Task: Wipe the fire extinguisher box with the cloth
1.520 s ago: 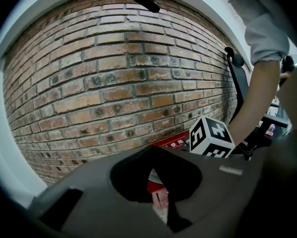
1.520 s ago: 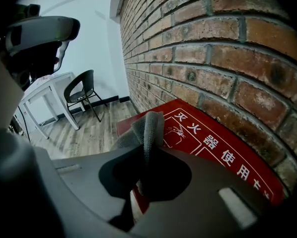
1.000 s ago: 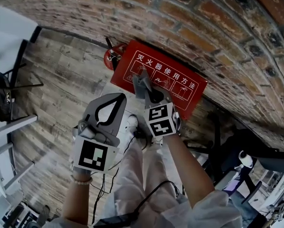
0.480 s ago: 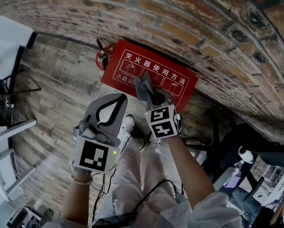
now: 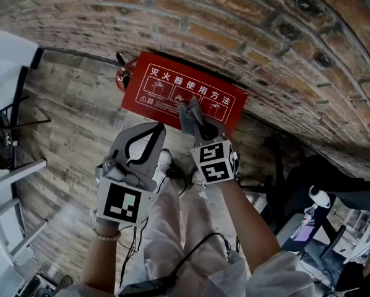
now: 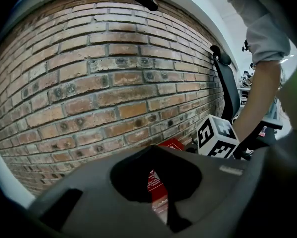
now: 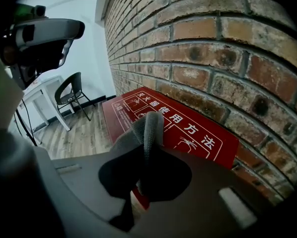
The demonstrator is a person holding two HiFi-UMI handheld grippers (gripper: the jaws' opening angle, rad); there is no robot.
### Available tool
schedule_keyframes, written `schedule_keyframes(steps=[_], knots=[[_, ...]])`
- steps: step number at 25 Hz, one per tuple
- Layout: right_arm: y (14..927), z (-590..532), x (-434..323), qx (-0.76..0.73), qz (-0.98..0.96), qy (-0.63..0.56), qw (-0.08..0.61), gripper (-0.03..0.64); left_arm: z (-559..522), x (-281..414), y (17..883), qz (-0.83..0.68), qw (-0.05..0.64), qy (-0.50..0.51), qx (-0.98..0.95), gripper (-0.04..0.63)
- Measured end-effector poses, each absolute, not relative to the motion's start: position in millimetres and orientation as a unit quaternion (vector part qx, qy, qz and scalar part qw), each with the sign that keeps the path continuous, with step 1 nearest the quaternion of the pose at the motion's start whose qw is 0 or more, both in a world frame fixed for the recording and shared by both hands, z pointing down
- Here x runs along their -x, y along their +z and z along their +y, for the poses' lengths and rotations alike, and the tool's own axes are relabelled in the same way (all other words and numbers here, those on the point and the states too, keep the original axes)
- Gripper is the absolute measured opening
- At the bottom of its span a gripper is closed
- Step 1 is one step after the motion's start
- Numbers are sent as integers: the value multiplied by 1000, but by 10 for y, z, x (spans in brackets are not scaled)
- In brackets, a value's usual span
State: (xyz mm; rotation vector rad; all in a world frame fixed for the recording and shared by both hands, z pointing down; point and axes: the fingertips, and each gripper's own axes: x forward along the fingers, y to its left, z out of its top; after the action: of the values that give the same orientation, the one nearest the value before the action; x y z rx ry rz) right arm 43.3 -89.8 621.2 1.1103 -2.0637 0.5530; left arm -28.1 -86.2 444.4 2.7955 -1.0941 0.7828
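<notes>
The red fire extinguisher box (image 5: 172, 94) with white Chinese print stands on the floor against the brick wall. My right gripper (image 5: 195, 124) is shut on a grey cloth (image 5: 190, 113), which overlaps the box's near edge, right of its middle. In the right gripper view the cloth (image 7: 144, 133) sticks up from the jaws over the box's top (image 7: 188, 130); whether it touches is unclear. My left gripper (image 5: 149, 132) hovers left of it with its jaws shut and nothing held. Through its frame, in the left gripper view, a strip of the box (image 6: 156, 183) shows.
A red extinguisher (image 5: 120, 77) stands at the box's left end. The brick wall (image 5: 247, 30) runs behind. A black chair (image 5: 8, 119) and white table are at left, an office chair (image 5: 296, 178) at right. The person's legs (image 5: 172, 221) stand on the wood floor.
The box has slid up and left in the head view. The right gripper with the cloth now sits further right along the box. The left gripper keeps its place.
</notes>
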Motion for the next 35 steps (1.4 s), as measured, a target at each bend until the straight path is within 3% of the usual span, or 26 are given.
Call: schedule_keyframes(steps=[25,35], knots=[[6280,-505,-1430,-507,-742,262,351,18,-791,-86,4432,-331,13,252,-909,-3],[6291,-504,-1479,-510,-738,262,356,18,-796,-108,4418,-330,9,252,-909,-3]])
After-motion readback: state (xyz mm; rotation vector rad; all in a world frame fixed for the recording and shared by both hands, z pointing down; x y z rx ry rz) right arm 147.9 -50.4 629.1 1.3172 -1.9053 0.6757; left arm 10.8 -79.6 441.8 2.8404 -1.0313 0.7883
